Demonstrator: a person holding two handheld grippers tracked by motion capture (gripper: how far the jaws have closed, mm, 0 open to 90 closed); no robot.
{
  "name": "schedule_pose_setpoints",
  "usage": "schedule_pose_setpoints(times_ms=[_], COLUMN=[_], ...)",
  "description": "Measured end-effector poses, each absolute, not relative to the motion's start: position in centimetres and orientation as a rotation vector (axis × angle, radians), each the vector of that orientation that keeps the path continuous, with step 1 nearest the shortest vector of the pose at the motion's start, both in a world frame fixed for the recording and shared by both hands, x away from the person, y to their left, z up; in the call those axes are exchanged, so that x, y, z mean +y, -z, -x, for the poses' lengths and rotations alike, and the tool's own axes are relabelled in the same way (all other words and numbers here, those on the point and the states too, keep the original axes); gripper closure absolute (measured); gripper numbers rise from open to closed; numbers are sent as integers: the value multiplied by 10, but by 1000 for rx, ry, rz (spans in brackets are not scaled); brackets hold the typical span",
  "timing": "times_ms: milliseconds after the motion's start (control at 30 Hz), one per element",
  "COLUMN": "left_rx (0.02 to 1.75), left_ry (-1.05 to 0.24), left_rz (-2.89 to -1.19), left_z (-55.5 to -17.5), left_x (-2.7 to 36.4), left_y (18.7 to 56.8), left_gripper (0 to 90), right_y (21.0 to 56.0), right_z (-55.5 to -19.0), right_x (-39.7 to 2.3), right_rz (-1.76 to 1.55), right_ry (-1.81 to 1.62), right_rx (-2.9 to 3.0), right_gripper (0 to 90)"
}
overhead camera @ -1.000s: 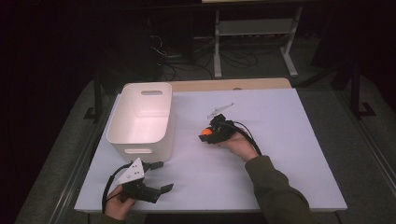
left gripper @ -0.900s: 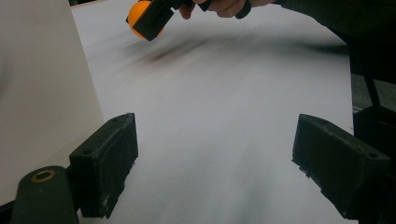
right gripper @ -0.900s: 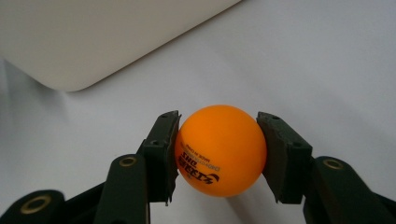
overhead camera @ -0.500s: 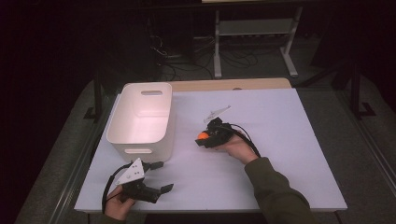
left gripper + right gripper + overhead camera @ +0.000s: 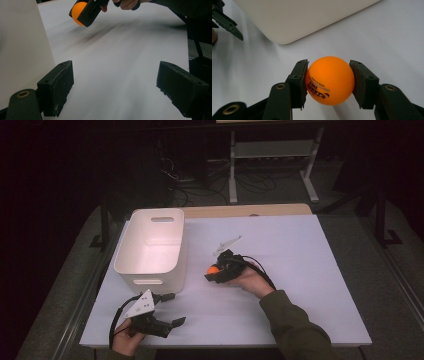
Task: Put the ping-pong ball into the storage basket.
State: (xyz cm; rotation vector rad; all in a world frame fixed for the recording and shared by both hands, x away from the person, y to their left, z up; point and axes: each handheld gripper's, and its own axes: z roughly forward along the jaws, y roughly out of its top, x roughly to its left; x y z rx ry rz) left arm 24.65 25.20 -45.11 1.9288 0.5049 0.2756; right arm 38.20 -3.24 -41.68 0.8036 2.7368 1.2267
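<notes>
Left gripper (image 5: 170,310) rests low just in front of the bin (image 5: 150,247), pointing rightward, its 2 jaws wide apart with nothing between them. Right gripper (image 5: 212,272), right of the bin, points toward it, clamped on the orange ball (image 5: 329,80). Ball round, no long axis; printed text upside down.

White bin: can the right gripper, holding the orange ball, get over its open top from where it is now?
Probably yes. The right gripper, shut on the orange ball, sits just beside the white bin, with bare table between and the left gripper off nearer the person.
</notes>
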Motion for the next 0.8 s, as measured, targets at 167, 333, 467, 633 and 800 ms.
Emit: schedule_pose_setpoints(times_ms=[167, 333, 467, 633, 800], left_rx=[504, 504, 504, 503, 501], left_ry=[-275, -275, -275, -275, -278], left_rz=[-1929, -1931, -1928, -1929, -1932], left_z=[-246, -246, -246, -246, -246], left_x=[252, 252, 252, 252, 252], left_y=[451, 451, 451, 451, 451], left_gripper=[141, 141, 141, 141, 141], right_y=[415, 414, 410, 407, 402], right_z=[-378, -376, -375, -374, -372], right_x=[-27, -25, -25, -26, -26], right_rz=[-768, -749, -733, -732, -720], right_ry=[-1232, -1230, -1236, -1240, -1246], right_rx=[2758, 2772, 2776, 2776, 2782], right_gripper=[499, 498, 498, 498, 498])
